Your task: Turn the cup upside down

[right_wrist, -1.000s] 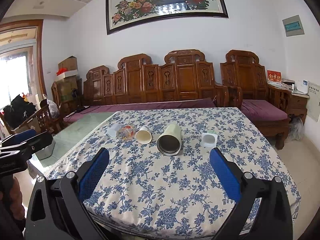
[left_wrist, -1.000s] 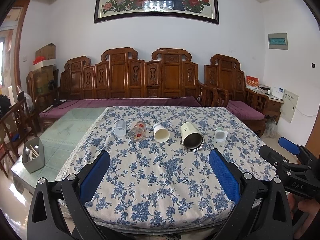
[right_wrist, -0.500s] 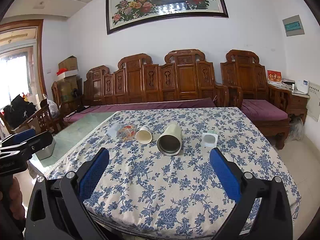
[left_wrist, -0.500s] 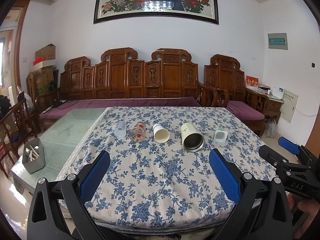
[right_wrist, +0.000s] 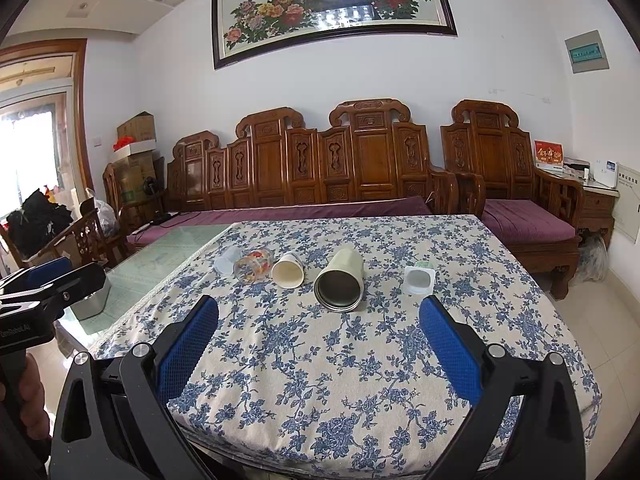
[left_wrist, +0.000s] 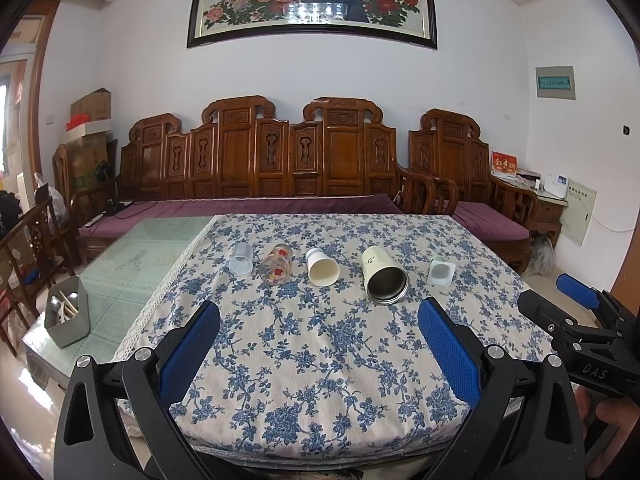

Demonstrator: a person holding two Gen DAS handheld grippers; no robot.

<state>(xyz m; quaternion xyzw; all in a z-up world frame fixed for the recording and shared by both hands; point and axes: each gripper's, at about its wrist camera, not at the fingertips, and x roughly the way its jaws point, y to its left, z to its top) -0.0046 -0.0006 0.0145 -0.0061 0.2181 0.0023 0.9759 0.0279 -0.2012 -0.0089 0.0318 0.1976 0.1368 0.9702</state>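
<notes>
Several cups lie on their sides in a row on the floral tablecloth (left_wrist: 320, 352), mouths toward me. From the left: a clear plastic cup (left_wrist: 241, 259), a patterned glass (left_wrist: 275, 264), a cream paper cup (left_wrist: 322, 267), a large cream steel-lined tumbler (left_wrist: 383, 276) and a small white cup (left_wrist: 441, 271). The same row shows in the right wrist view, with the tumbler (right_wrist: 341, 280) in the middle. My left gripper (left_wrist: 320, 340) is open and empty, well short of the cups. My right gripper (right_wrist: 320, 340) is open and empty too.
A grey utensil box (left_wrist: 66, 312) stands on the glass tabletop (left_wrist: 132, 256) left of the cloth. A carved wooden bench (left_wrist: 296, 160) with purple cushions runs behind the table. The right gripper shows at the right edge of the left wrist view (left_wrist: 576, 312).
</notes>
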